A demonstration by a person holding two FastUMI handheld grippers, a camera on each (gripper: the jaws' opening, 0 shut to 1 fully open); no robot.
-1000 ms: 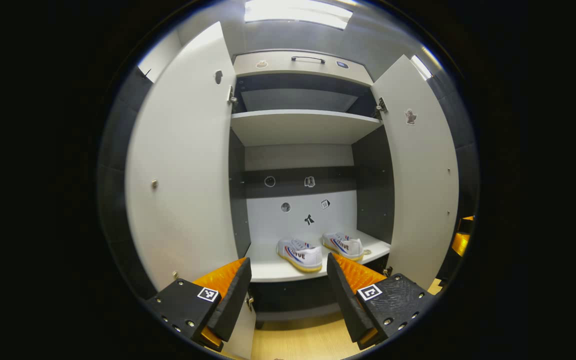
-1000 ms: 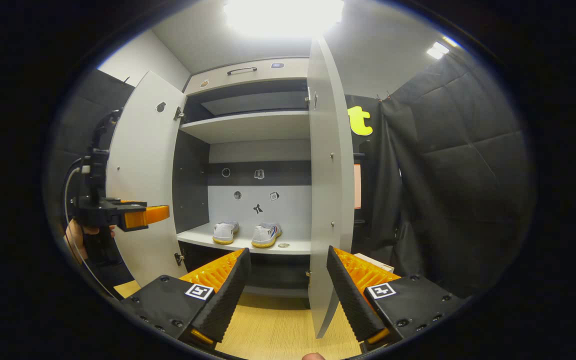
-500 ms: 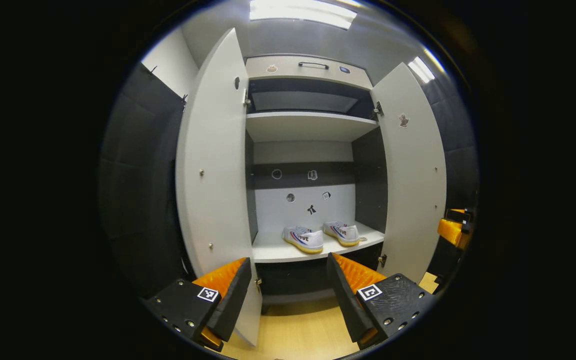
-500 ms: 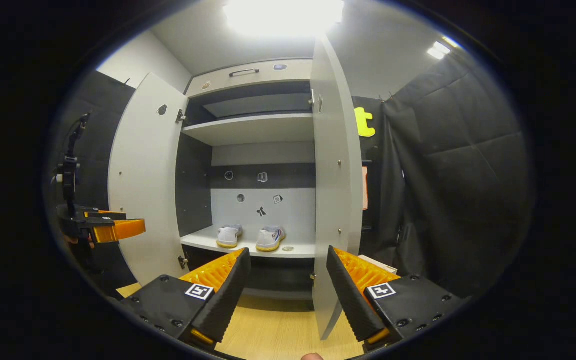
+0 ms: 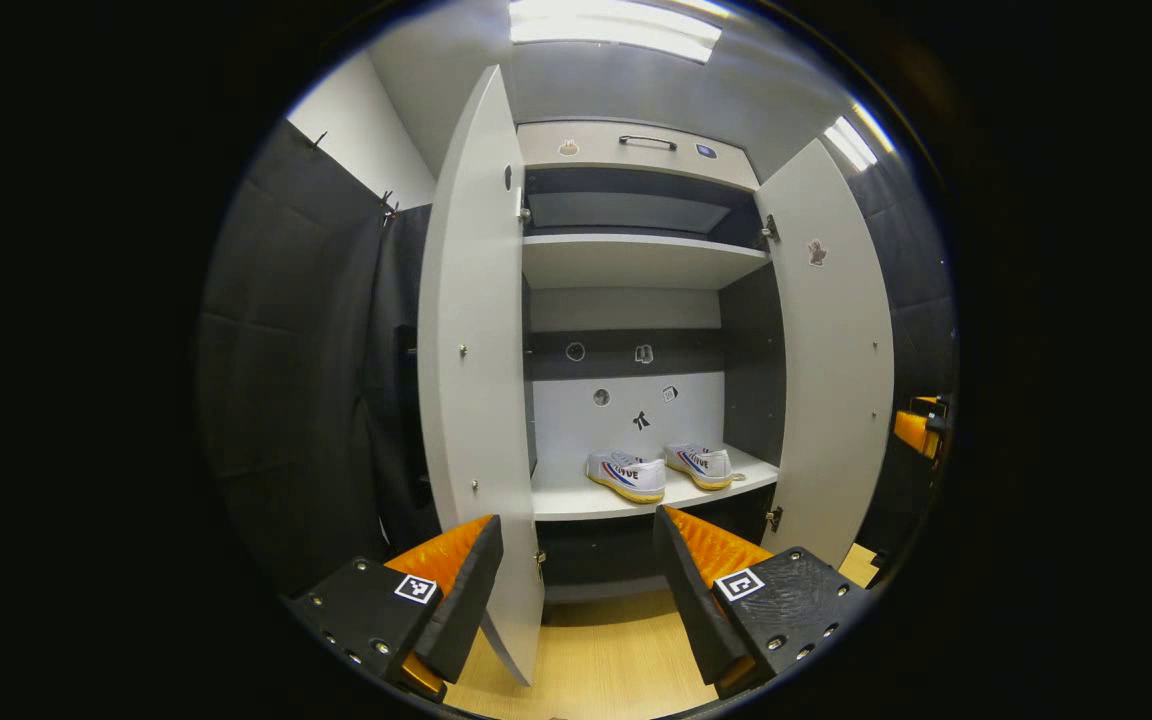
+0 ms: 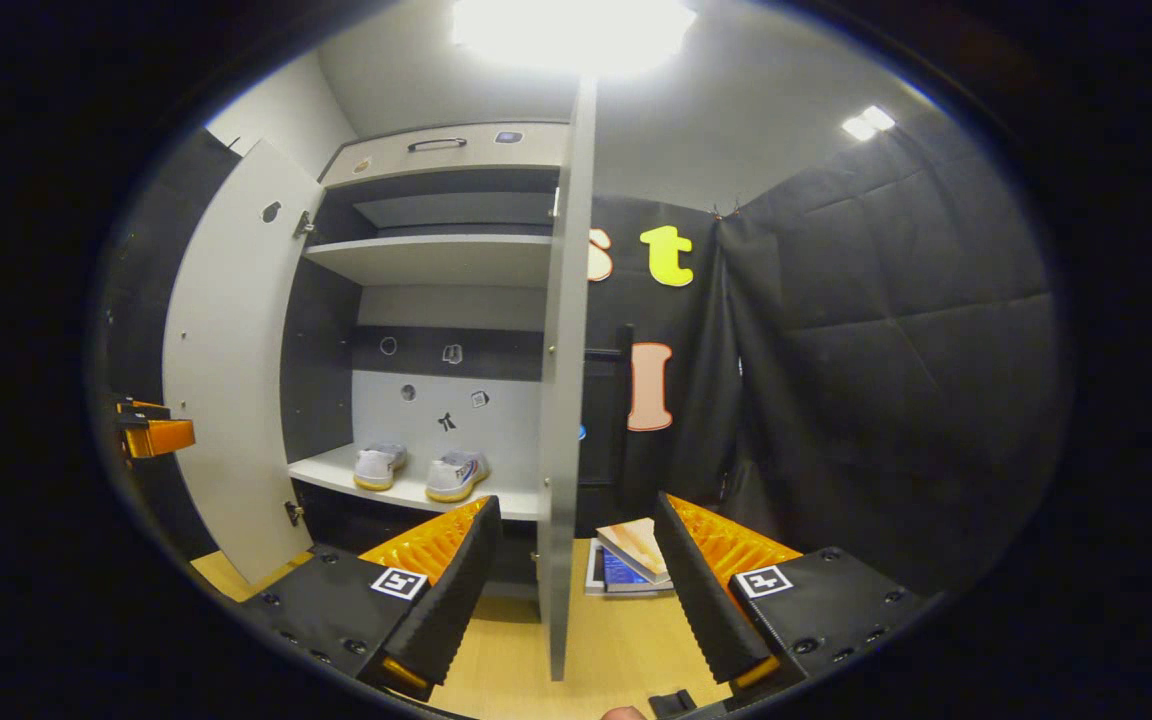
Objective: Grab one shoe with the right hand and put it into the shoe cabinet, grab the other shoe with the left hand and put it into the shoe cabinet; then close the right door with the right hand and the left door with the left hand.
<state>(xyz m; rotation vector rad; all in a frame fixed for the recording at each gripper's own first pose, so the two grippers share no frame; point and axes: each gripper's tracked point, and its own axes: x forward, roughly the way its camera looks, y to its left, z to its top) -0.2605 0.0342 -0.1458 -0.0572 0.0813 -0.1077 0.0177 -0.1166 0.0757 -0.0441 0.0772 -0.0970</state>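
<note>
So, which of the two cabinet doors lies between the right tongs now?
The right door: in the right gripper view its front edge stands between the open right tongs, untouched. The left door is off to the side.

I see both white shoes (image 5: 626,474) (image 5: 701,463) side by side on cabinet's (image 5: 636,262) lower shelf, upright, toes twd front. L door (image 5: 476,350) & R door (image 5: 831,360) both wide open.

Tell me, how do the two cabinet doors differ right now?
In the right gripper view, the right door is seen nearly edge-on, between the open right gripper fingers; the left door shows its broad inner face. The left door carries a dark sticker near its top. Both are pale grey, tall and open.
</note>
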